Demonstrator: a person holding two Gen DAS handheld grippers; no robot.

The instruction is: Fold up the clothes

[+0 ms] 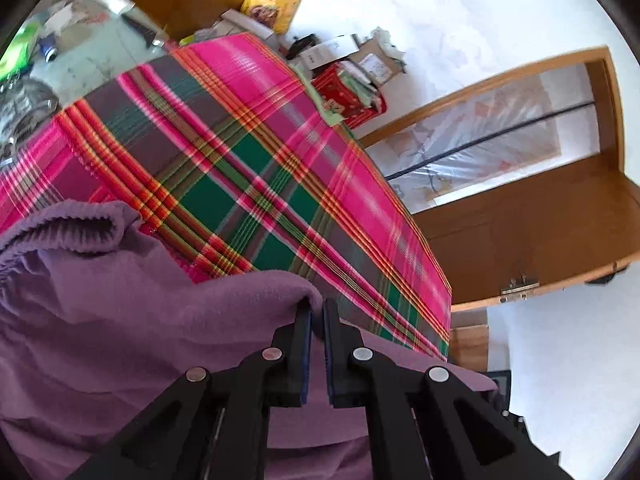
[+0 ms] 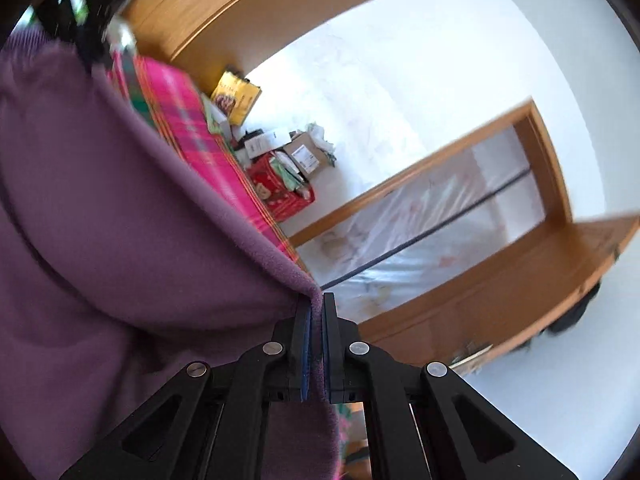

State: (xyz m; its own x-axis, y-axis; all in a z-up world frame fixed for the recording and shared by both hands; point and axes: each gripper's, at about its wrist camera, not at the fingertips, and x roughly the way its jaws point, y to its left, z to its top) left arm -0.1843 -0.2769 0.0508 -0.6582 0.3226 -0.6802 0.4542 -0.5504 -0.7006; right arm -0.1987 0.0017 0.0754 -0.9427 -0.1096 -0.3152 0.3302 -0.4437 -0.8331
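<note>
A purple fleece garment (image 1: pixel 120 300) with a ribbed cuff (image 1: pixel 76 228) lies over the near end of a table under a pink, green and red plaid cloth (image 1: pixel 248 152). My left gripper (image 1: pixel 318 310) is shut on a fold of this garment at its near edge. In the right wrist view the same purple garment (image 2: pixel 120 220) hangs stretched from the left, and my right gripper (image 2: pixel 318 304) is shut on its edge, with fabric running down between the pads. The plaid cloth (image 2: pixel 180 112) shows behind it.
Boxes and a red carton (image 1: pixel 344 92) crowd the floor past the table's far end, beside a yellow bag (image 1: pixel 272 4). A cluttered glass surface (image 1: pixel 80 48) lies left of the table. A wooden door frame (image 1: pixel 520 220) stands on the right. A dark shape (image 2: pixel 80 0), blurred, is at top left.
</note>
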